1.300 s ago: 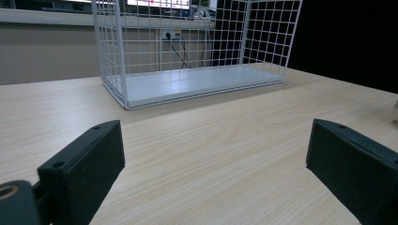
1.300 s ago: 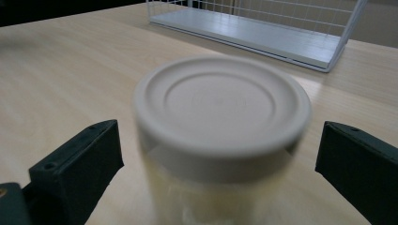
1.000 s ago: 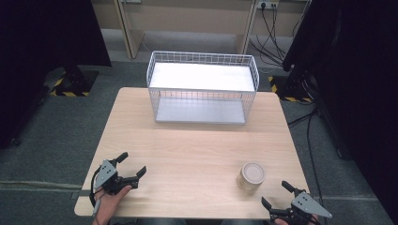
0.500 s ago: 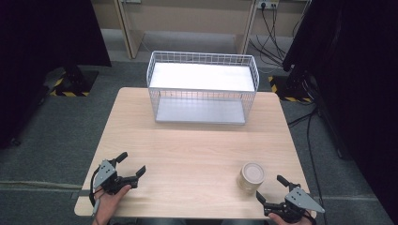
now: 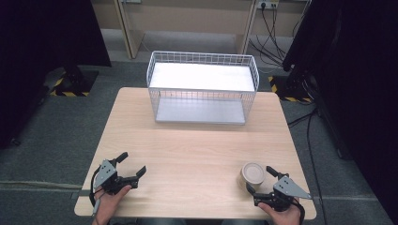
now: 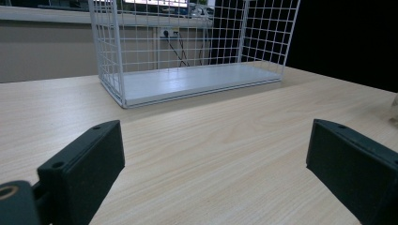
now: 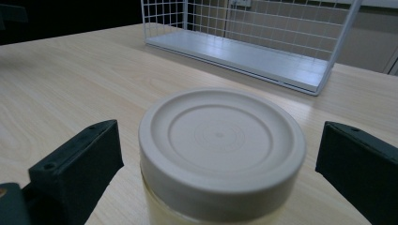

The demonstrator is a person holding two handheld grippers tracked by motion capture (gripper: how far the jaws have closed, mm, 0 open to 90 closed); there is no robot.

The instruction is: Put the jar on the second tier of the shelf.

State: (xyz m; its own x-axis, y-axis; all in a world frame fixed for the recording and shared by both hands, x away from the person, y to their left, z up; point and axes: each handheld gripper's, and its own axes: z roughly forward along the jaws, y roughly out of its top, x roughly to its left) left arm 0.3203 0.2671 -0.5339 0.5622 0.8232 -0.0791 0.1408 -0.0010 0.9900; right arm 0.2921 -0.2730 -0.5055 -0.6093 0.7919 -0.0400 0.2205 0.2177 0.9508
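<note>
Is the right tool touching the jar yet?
Apart. In the right gripper view the jar stands between the open jaws of the right tool, with bare table showing in the gap on each side.

Tabletop point(image 5: 197, 150) pale wood grain. Basket point(image 5: 202, 86) white wire grid. Jar point(image 7: 220, 154) cream lid, yellowish body. Fingers point(image 6: 82, 171) black.

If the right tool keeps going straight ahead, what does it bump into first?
The right tool, jaws open, would likely first meet the round cream-lidded jar, which sits right between its jaws.
</note>
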